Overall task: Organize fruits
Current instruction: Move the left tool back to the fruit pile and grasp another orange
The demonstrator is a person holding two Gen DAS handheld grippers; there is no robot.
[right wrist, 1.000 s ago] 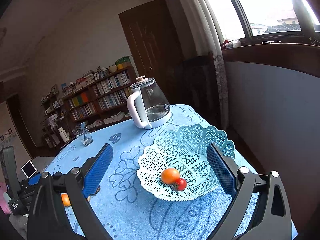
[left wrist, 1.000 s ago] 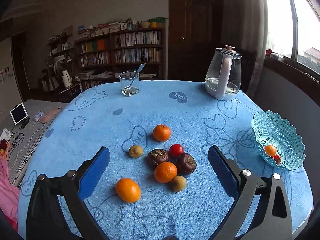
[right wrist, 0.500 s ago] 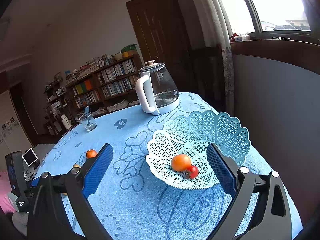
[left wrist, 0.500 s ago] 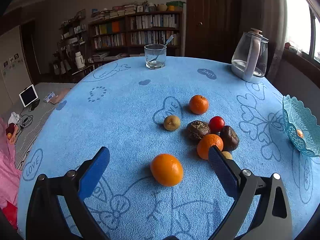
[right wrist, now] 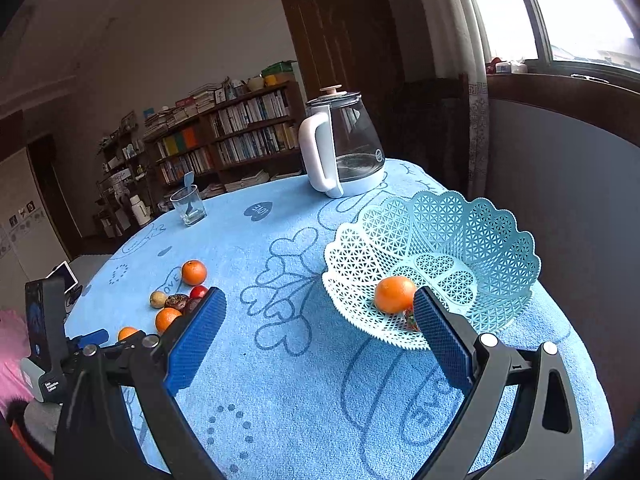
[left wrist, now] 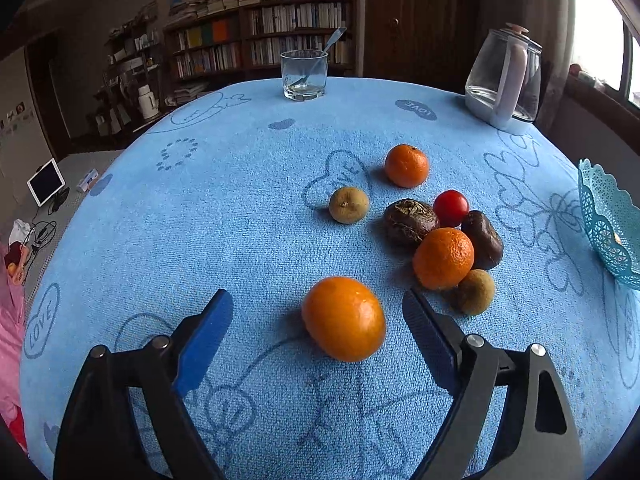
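My left gripper (left wrist: 318, 304) is open, low over the blue tablecloth, its fingers either side of a large orange (left wrist: 343, 318) without touching it. Beyond lie two more oranges (left wrist: 443, 258) (left wrist: 406, 165), a red tomato (left wrist: 451, 208), two dark brown fruits (left wrist: 410, 220) and two small tan fruits (left wrist: 348, 205). My right gripper (right wrist: 318, 304) is open and empty in front of the pale blue lattice basket (right wrist: 460, 240), which holds an orange (right wrist: 394, 294) and a small red fruit partly hidden behind my right finger. The basket's rim also shows in the left wrist view (left wrist: 604, 216).
A glass kettle with a white handle (left wrist: 504, 80) and a drinking glass with a spoon (left wrist: 304, 76) stand at the table's far side. The left gripper's body (right wrist: 52, 344) shows at the left of the right wrist view. Bookshelves fill the back wall.
My left gripper has moved forward and down until its fingers flank the nearest orange. My right gripper has drawn back and left from the basket, bringing the fruit pile into view.
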